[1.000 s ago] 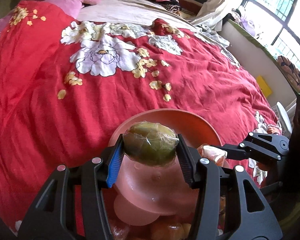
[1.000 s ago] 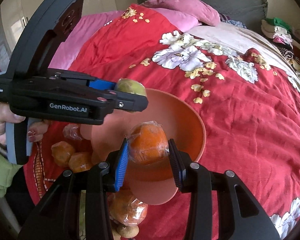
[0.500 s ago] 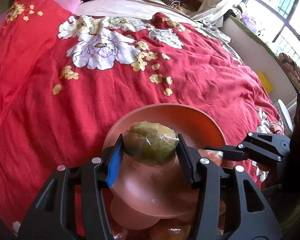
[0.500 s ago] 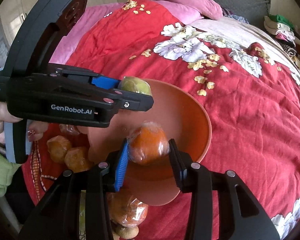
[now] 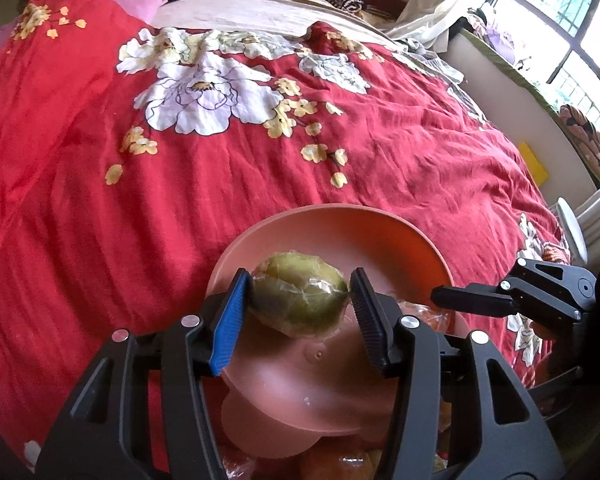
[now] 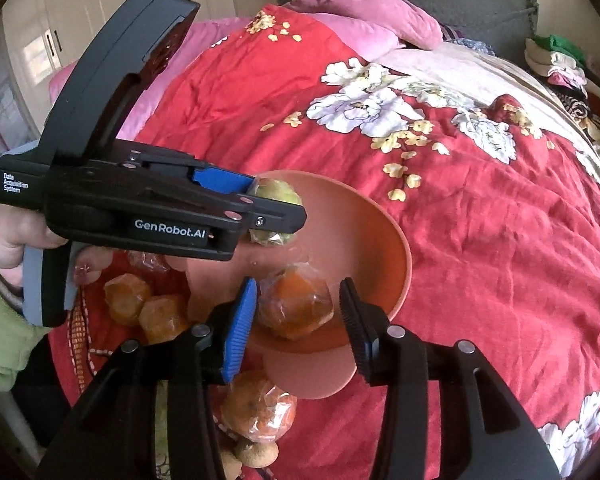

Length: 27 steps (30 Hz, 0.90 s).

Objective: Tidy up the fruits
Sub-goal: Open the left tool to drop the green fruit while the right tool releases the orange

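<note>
Over the pink bowl, held between the pads of the left tongs, sits the green fruit, sealed in clear film. Judged light and fairly firm, but the film looks slick and crinkled; best taken across its widest girth, as now, with moderate squeeze to avoid bruising. Both pads press its sides, so left tongs are clamped on it, above the bowl's inside. Right tongs: jaws have just been opening; the film-wrapped orange fruit lies between them, resting inside the bowl, blue pad close at one side, a clear gap to the black pad, so released. More wrapped orange fruits lie on the red floral bedspread just beside the bowl.
</note>
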Each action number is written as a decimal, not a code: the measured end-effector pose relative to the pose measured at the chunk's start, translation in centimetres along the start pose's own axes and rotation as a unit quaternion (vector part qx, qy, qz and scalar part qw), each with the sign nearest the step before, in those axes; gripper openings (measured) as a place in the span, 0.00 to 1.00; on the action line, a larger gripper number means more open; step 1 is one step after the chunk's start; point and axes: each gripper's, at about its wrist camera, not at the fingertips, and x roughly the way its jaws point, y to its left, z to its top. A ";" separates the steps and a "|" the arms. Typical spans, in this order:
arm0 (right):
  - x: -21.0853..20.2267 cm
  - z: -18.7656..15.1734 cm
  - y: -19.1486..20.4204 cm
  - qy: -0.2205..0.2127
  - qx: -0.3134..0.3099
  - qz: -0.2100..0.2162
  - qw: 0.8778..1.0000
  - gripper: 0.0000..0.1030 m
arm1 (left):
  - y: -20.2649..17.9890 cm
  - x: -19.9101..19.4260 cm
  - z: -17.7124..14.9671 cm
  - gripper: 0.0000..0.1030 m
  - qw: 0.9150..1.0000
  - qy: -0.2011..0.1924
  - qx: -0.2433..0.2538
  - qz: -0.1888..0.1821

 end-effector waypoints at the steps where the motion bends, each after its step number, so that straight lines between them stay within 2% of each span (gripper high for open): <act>1: -0.2 -0.1 0.0 -0.002 0.001 -0.001 1.000 0.44 | 0.0 -0.1 0.0 0.43 1.000 -0.001 -0.001 0.000; 12: -1.9 -0.4 -0.3 -0.026 0.017 0.002 1.000 0.53 | 0.1 -2.4 -0.1 0.45 1.000 -0.030 -0.010 0.002; 27: -4.9 -0.8 0.5 -0.071 0.029 -0.001 0.997 0.78 | 0.8 -7.2 -1.9 0.69 0.995 -0.089 -0.024 0.038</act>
